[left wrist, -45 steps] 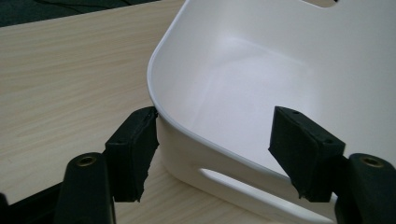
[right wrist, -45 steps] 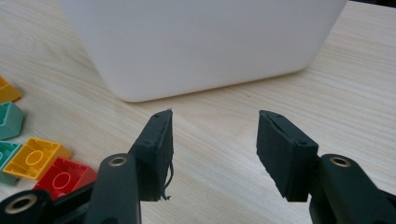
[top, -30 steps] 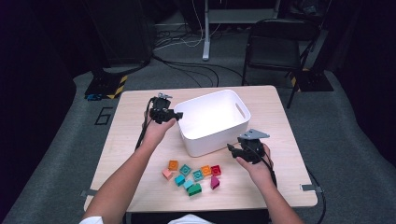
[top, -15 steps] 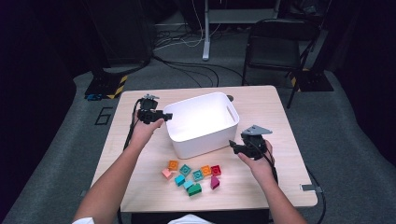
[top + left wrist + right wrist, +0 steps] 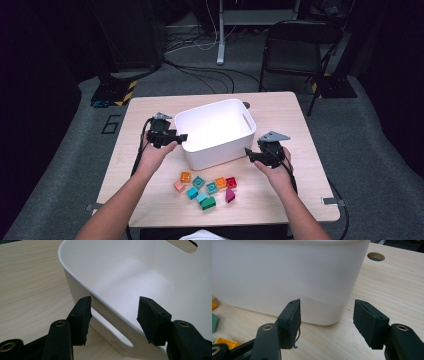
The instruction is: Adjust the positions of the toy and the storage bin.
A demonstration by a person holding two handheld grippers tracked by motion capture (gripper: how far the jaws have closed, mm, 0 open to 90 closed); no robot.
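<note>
A smooth, glossy white plastic bin [image 5: 216, 131] with rounded corners and slot handles stands near the middle of the pale wood-grain desk [image 5: 300, 120]. In front of it lies a loose cluster of small, studded toy bricks [image 5: 206, 187] in orange, teal, green, red, pink and magenta.

The left hand-held gripper [image 5: 113, 315] has its matte black, blocky rubber pads about half open; its jaws have just been opening. They straddle the bin's thin rim above a handle slot without pressing on it.

The right hand-held gripper [image 5: 327, 323] is likewise about half open, holding nothing, its pads just short of the bin's rounded corner.
</note>
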